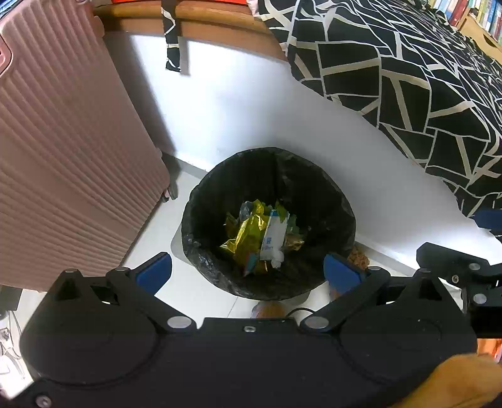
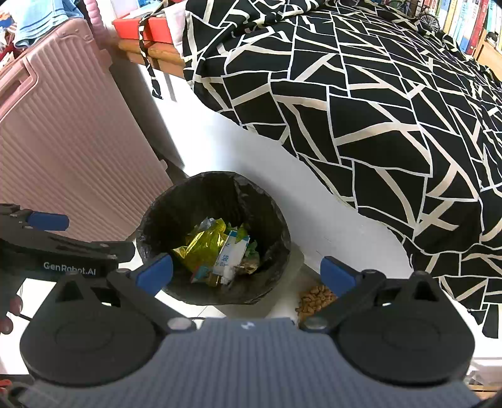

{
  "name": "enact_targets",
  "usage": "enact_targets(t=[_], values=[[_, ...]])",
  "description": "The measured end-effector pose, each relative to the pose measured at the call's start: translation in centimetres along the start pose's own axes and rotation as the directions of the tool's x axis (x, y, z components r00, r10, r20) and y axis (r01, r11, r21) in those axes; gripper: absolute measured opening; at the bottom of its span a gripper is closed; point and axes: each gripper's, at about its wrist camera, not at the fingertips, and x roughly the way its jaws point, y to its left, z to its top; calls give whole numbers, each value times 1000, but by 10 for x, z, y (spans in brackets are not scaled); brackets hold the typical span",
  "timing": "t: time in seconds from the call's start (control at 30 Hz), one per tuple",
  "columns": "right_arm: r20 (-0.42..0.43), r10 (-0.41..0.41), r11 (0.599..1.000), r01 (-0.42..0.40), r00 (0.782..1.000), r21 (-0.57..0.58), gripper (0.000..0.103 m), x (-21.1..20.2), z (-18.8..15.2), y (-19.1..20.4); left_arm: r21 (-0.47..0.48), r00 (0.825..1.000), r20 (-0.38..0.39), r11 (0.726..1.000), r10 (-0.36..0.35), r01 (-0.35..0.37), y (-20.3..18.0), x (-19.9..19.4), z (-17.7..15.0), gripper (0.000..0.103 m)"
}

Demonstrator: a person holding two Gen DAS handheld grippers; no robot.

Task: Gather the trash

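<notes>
A round bin with a black liner [image 1: 313, 194] [image 2: 175, 204] stands on the white floor beside the bed. Inside lie yellow foil wrappers [image 1: 248, 232] [image 2: 200, 244] and a white and blue packet [image 1: 272, 237] [image 2: 230, 251]. My left gripper [image 1: 248, 271] hangs above the bin's near rim, open, with nothing between its blue pads [image 1: 155, 272]. My right gripper [image 2: 246, 273] is open and empty too, over the bin's near right rim. The left gripper [image 2: 47, 221] shows at the left edge of the right wrist view. A small heap of brown pellets [image 2: 315, 299] [image 1: 359, 259] lies on the floor right of the bin.
A pink ribbed suitcase [image 1: 62, 150] [image 2: 72, 150] stands close on the bin's left. A bed with a black and white patterned cover [image 1: 408, 78] [image 2: 360, 110] fills the right. A white wall panel [image 1: 238, 103] rises behind the bin. Bookshelves [image 2: 464, 22] sit at the far right.
</notes>
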Motion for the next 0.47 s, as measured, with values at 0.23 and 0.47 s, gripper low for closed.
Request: enact_targets(t=[0.23, 0.47], values=[[-2, 0, 1000, 0, 1000, 2, 103, 0, -1, -1, 4, 1000, 0, 1000, 1, -1, -2, -1, 0, 103], [-1, 0, 1000, 0, 1000, 5, 103, -1, -3, -2, 15, 1000, -1, 1000, 2, -2, -2, 1, 1, 103]])
